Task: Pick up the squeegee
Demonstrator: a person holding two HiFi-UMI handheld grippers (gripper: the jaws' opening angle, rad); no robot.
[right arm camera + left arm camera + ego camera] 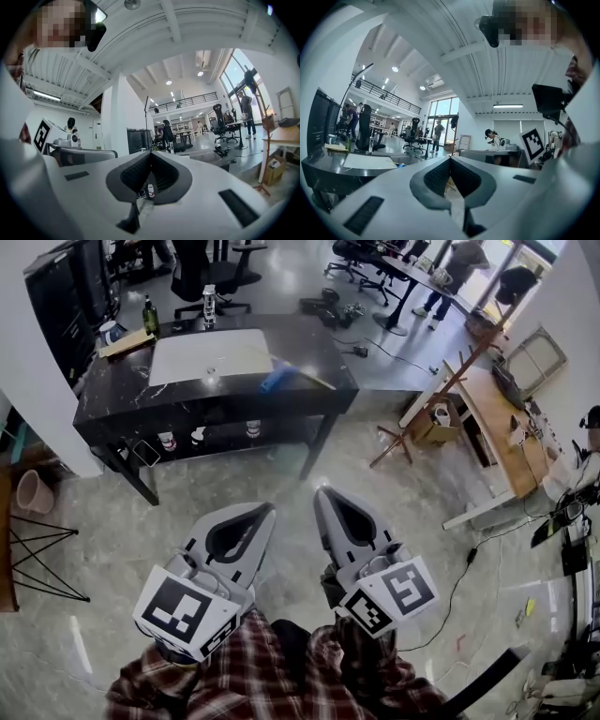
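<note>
Two grey plastic hand-held grippers are showing at the bottom of the head view, each carrying its marker cube, both pointing level toward a black marble-look table (112, 413). The left gripper (267, 510) is sitting with its jaws pinched together at the tips and nothing between them. The right gripper (323, 491) is looking the same in its own view: tips meeting, nothing gripped. Red plaid sleeves (234, 681) are poking in behind them.

The blue-handled squeegee (279, 379) is lying on the tabletop near the front right edge, just beside the right side of a big white rectangular sheet (208, 356) and well apart from both grippers. Toward the back left of the table a dark green glass bottle (150, 315) is standing next to a flat tan wooden board (127, 342), and a clear plastic bottle (208, 304) is standing at the back edge. The lower shelf is holding a few small cups (167, 440).

Room-wise, it's looking like a big open workshop-office. A glossy grey stone-look floor (234, 484) is reflecting the lights, and black office chairs (211, 273) are standing behind the table. A pale wooden workbench (502, 427) is sitting off to the right with an open cardboard box (433, 423) beside it. A pink bucket (36, 491) is sitting by the left wall. A couple of people (450, 273) are standing at a far desk. The gripper views are showing a high white beamed ceiling, a railed mezzanine and tall windows.
</note>
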